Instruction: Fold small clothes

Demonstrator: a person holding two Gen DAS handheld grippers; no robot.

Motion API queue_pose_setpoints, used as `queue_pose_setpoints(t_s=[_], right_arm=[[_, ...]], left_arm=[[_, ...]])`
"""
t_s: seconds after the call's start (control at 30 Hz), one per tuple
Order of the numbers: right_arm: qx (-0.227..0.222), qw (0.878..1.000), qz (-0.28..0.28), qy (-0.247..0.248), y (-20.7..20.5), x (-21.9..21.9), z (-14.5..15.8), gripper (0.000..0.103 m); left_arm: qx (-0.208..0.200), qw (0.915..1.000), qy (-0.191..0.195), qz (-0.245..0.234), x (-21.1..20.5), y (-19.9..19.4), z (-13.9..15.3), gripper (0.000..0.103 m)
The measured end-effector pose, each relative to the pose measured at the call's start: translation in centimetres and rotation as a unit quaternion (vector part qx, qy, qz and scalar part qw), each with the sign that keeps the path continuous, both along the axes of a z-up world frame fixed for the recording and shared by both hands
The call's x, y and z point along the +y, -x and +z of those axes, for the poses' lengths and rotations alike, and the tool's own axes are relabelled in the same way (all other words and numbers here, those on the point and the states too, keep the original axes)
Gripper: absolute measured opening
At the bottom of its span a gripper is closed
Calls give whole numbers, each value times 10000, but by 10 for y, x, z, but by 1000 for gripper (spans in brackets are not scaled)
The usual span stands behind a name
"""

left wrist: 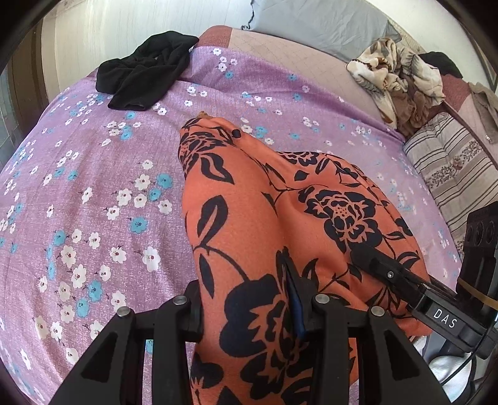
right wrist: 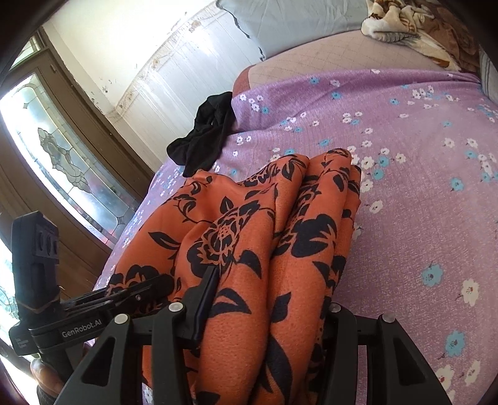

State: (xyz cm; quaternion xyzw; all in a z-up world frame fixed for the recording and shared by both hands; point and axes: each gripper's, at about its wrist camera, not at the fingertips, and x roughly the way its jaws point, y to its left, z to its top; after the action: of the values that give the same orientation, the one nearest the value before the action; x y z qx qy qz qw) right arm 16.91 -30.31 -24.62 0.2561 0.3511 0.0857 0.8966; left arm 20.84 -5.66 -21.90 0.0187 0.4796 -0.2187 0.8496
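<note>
**Currently: Both Grippers Clamped on One Garment over the Bed**

Work surface: a bed covered by a purple sheet printed with white and blue flowers. A crumpled black garment lies at the far left corner of this sheet. Beyond the sheet, a beige quilted cover and a grey pillow sit against a pale wall. A bunched beige patterned blanket and a striped cushion occupy the right side. A brown door with leaded glass stands left of the bed.

Task item: an orange fabric garment with black floral print hangs in long folds from both tools, its far end resting on the sheet.

Left gripper: angled steeply downward, jaws clenched on the near edge of the garment.

Right gripper: angled less steeply, jaws likewise grasping the gathered garment. The two tools sit close beside each other.
</note>
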Motion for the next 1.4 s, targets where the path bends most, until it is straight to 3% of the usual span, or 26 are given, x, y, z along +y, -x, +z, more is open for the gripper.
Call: queue_pose_setpoints(t_s=[0.17,0.33,0.4,0.6,0.7,0.83,0.97,1.07,1.1,1.13,1.27,1.4], right_arm=[[403,9991,94,-121,-1,-2,-19,50],[672,9969,77,-398,2,-10,-29,55],[671,9970,-4,-379,7,-15,-21,56],[133,9963,-651,-550,40,-42,10,56],[-317,9959,-546,-650,38,-39,31,56],[-596,9940,-167,-901,16,-19,48,51],[-308,9914,-116,-1268,-12,-9,27,52],[524,9886,-327,-1374,-34,-13,-15,50],[695,9865,-406,-1424,-36,-16,-26,43],[631,9860,-416,-1488,-34,-18,-28,40],[518,9896,-295,-1309,-19,-16,-10,40],[221,9937,-195,-1082,15,-14,12,42]], left_arm=[[230,9994,-239,-94,-3,-2,-19,45],[45,9967,-799,-120,-6,1,-25,71],[-51,9959,-896,-87,-1,1,-16,72],[-589,9958,-523,475,27,-4,24,73],[-587,9952,-341,700,32,-20,26,74],[-350,9953,-345,829,27,-42,14,74],[-26,9954,-401,874,24,-63,-3,74],[263,9943,-681,775,20,-76,-24,76],[305,9937,-768,759,20,-78,-31,82],[354,9933,-779,780,22,-79,-34,86],[501,9933,-475,929,35,-76,-26,87],[20,9934,-482,1042,45,-37,2,86]])
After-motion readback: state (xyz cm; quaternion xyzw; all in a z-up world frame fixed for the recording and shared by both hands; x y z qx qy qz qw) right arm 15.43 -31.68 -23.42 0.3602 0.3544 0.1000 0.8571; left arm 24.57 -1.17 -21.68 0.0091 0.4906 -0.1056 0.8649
